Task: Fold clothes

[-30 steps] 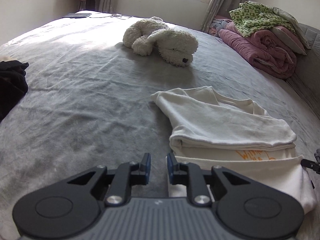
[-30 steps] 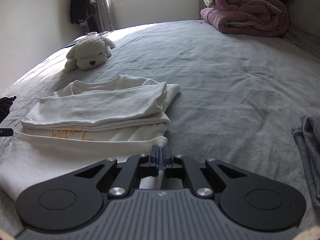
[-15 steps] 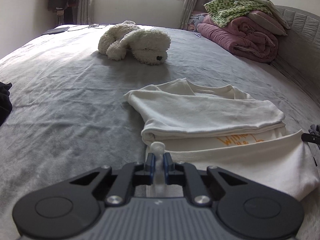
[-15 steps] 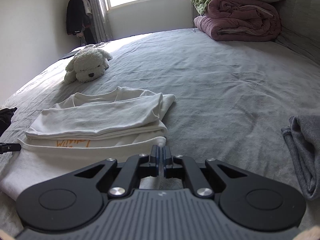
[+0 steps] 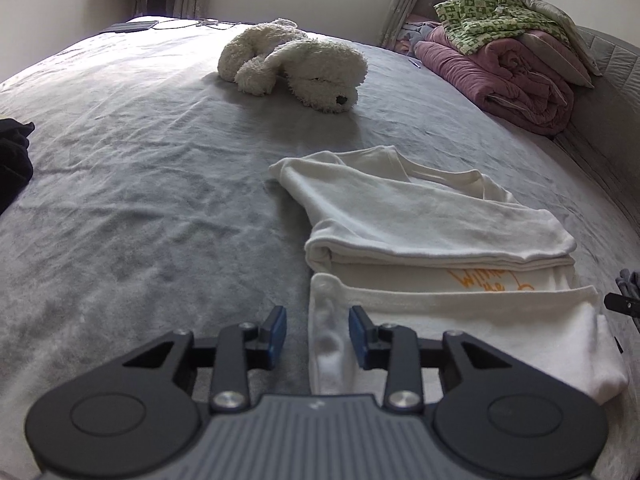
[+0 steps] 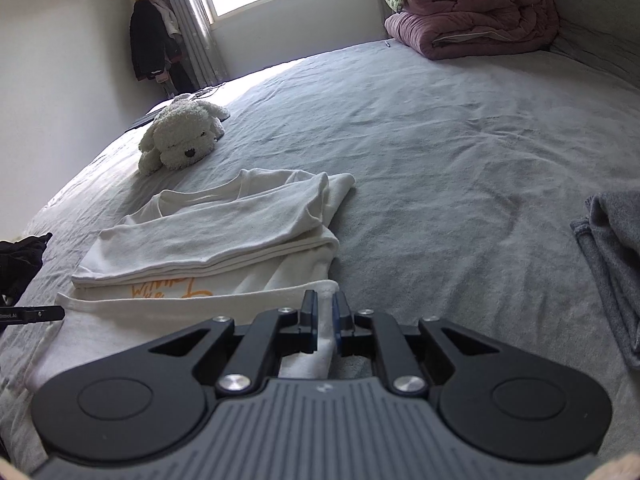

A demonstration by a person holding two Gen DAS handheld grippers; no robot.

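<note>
A cream T-shirt (image 5: 420,220) with orange lettering lies partly folded on the grey bed; it also shows in the right wrist view (image 6: 208,240). Its near hem is turned up over itself. My left gripper (image 5: 317,332) is open, its pads on either side of the hem's left corner without pinching it. My right gripper (image 6: 325,318) has its jaws a little apart around the hem's right corner, with cloth between the pads. Each gripper's tip shows at the edge of the other's view.
A white plush dog (image 5: 296,66) lies further up the grey bed (image 5: 140,160). Rolled pink and green quilts (image 5: 504,60) are stacked at the headboard. A dark garment (image 5: 14,152) lies at the left, a grey garment (image 6: 612,264) at the right.
My left gripper closed on the hem corner half a second ago and has now opened again. My right gripper's jaws have eased apart slightly. The hem lies folded over the shirt.
</note>
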